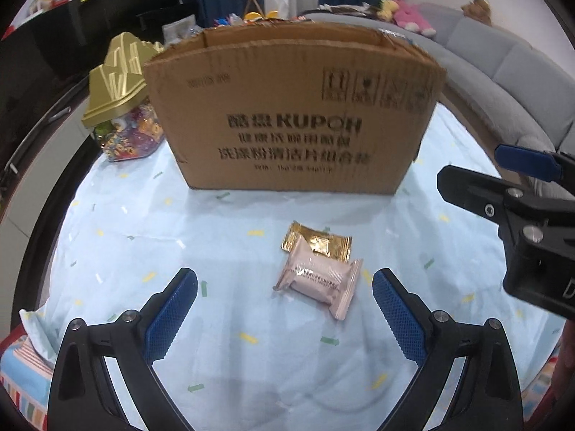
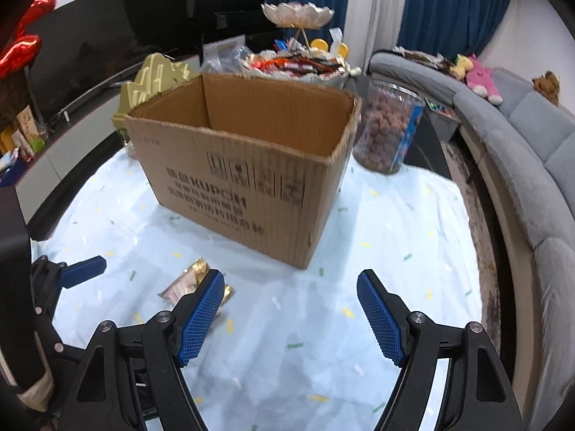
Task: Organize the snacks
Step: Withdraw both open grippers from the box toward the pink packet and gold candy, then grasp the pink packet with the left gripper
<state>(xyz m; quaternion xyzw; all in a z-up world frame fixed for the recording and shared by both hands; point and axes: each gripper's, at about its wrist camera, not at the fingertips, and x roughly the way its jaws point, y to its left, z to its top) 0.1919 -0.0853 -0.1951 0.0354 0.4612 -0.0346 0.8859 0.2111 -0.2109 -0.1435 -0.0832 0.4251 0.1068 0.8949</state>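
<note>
I have the left gripper [image 1: 285,305] spread wide, its ribbed blue pads flanking nothing but cloth, with the two snack packets lying just ahead between the finger lines, untouched. The pink packet [image 1: 320,284] is a matte, pillow-shaped wrapper with crimped ends; the gold packet [image 1: 318,242] is shiny crinkled foil, partly tucked under the pink one's far edge. My right gripper [image 2: 291,318] also stands open and empty, its left pad overlapping the packets in its own view, though I cannot tell whether it touches them. Behind the packets, towards the middle of the table [image 1: 215,323], sits the cardboard box [image 1: 294,115], corrugated brown with black print, top open and flaps cut off. A pale blue cloth with small confetti marks covers the table. At the far left corner stands a clear jar with a gold faceted lid [image 1: 115,82]; at the far right, a clear jar of brown balls [image 2: 388,133]. A grey curved sofa [image 2: 521,151] and blue curtains [image 2: 456,7] ring the room.
</note>
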